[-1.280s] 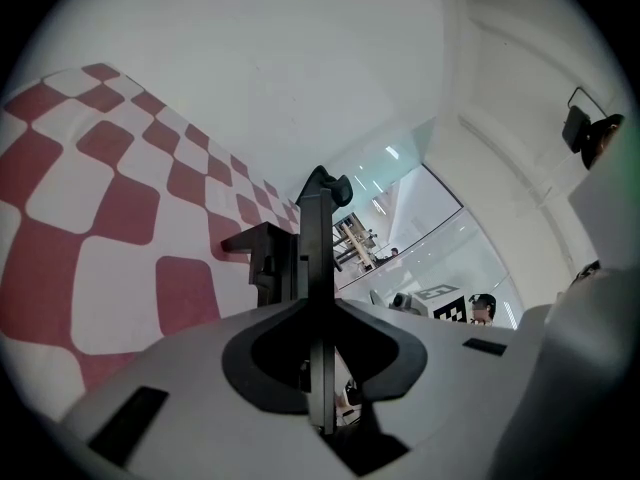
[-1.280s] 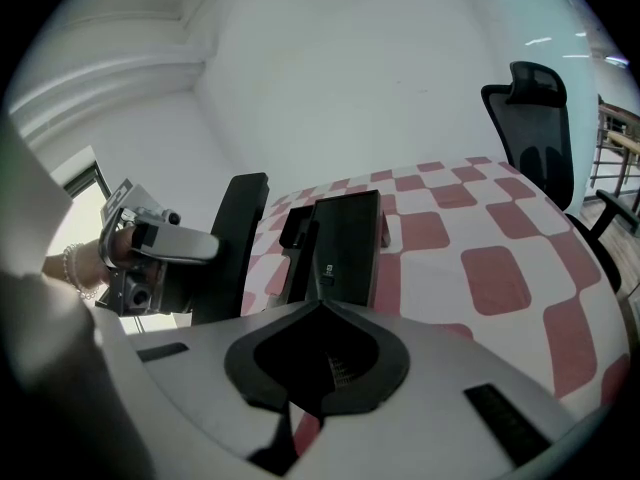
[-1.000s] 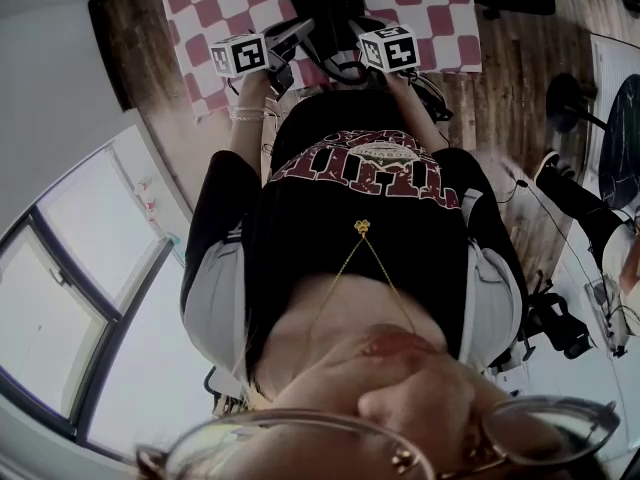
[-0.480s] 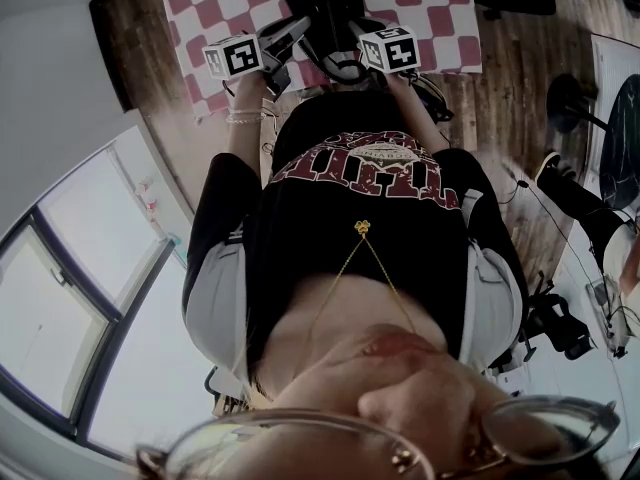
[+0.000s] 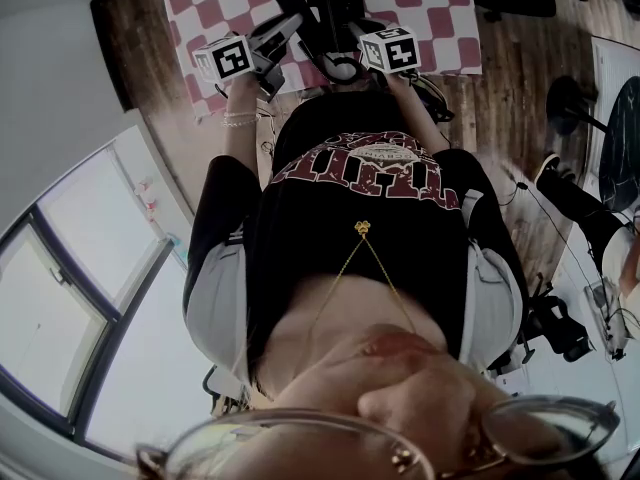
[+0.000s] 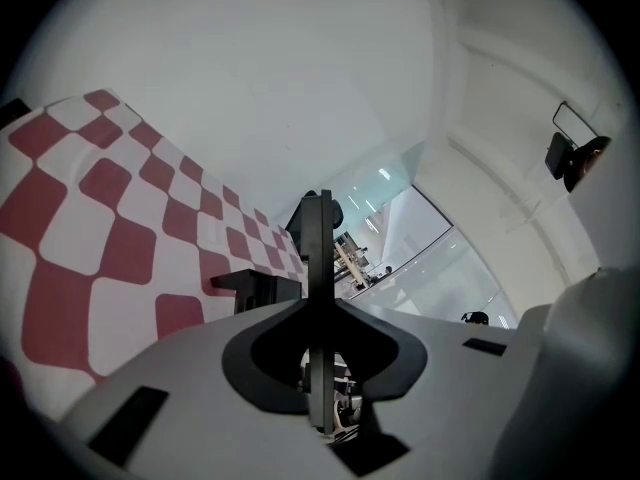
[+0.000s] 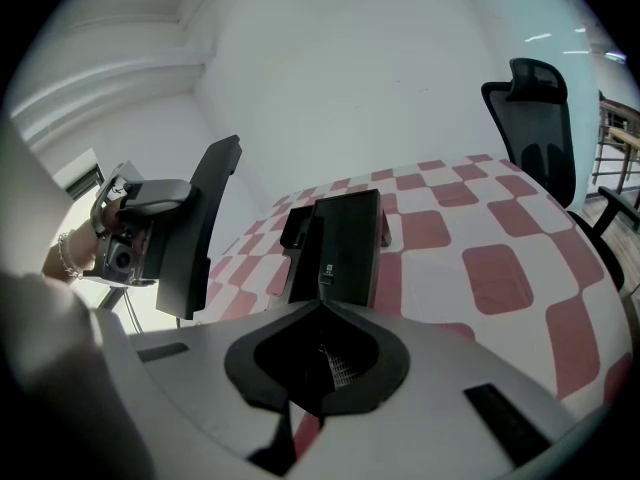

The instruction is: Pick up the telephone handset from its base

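The black telephone handset hangs in the air left of its base, with my left gripper shut on its upper end. In the left gripper view the handset stands edge-on between the jaws of the left gripper. The base lies on the checkered cloth. My right gripper is shut on the base's near end. From the head view, the handset slants up from the left gripper, while the right gripper sits at the base's near edge.
A red and white checkered cloth covers the table. A black office chair stands behind the table's far right corner. Wooden floor and a chair foot lie to the right. A window runs along the left.
My left gripper has moved left and upward with the handset, which now stands apart from the base. The right gripper has kept still.
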